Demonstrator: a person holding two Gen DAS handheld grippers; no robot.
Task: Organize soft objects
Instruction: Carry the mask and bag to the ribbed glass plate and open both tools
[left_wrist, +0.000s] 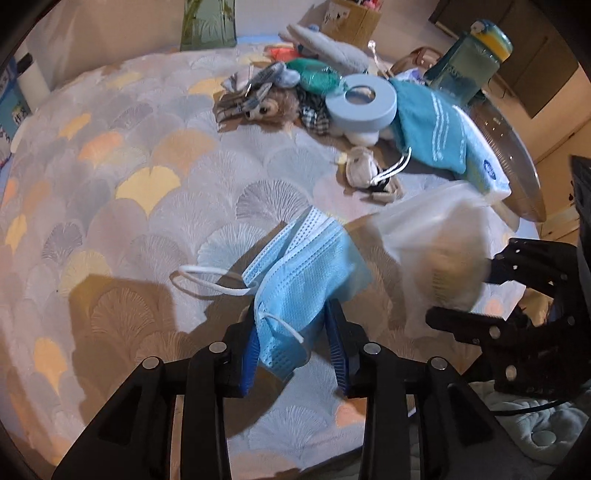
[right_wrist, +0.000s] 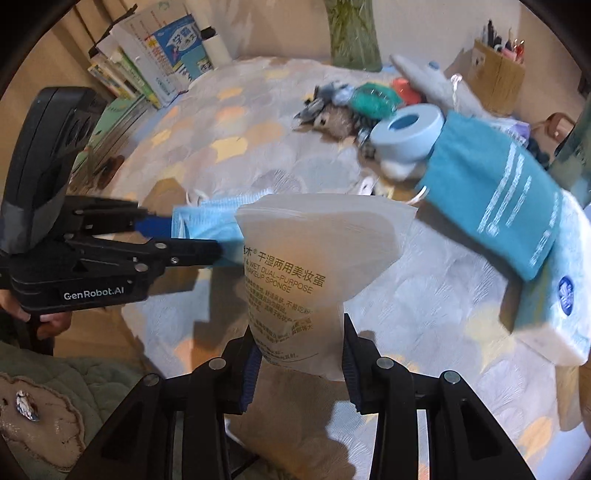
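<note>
A light blue face mask (left_wrist: 306, 273) hangs above the patterned tablecloth (left_wrist: 147, 184), and my left gripper (left_wrist: 293, 325) is shut on its lower end. One white ear loop (left_wrist: 207, 284) trails to the left. A translucent bag holding a makeup sponge (right_wrist: 314, 266) stands up between the pads of my right gripper (right_wrist: 299, 332), which is shut on its lower part. In the left wrist view the bag (left_wrist: 436, 251) and the right gripper (left_wrist: 461, 288) are close on the right. In the right wrist view the left gripper (right_wrist: 195, 238) holds the mask (right_wrist: 210, 229) just left of the bag.
At the far side of the table lie a plush toy (left_wrist: 266, 107), a pale blue ring (left_wrist: 362, 103), a teal drawstring bag (left_wrist: 432, 125) on a tissue pack (left_wrist: 487, 173), and a small beige pouch (left_wrist: 364, 170). A green vase (left_wrist: 208, 26) and a cardboard pen holder (right_wrist: 495, 81) stand behind.
</note>
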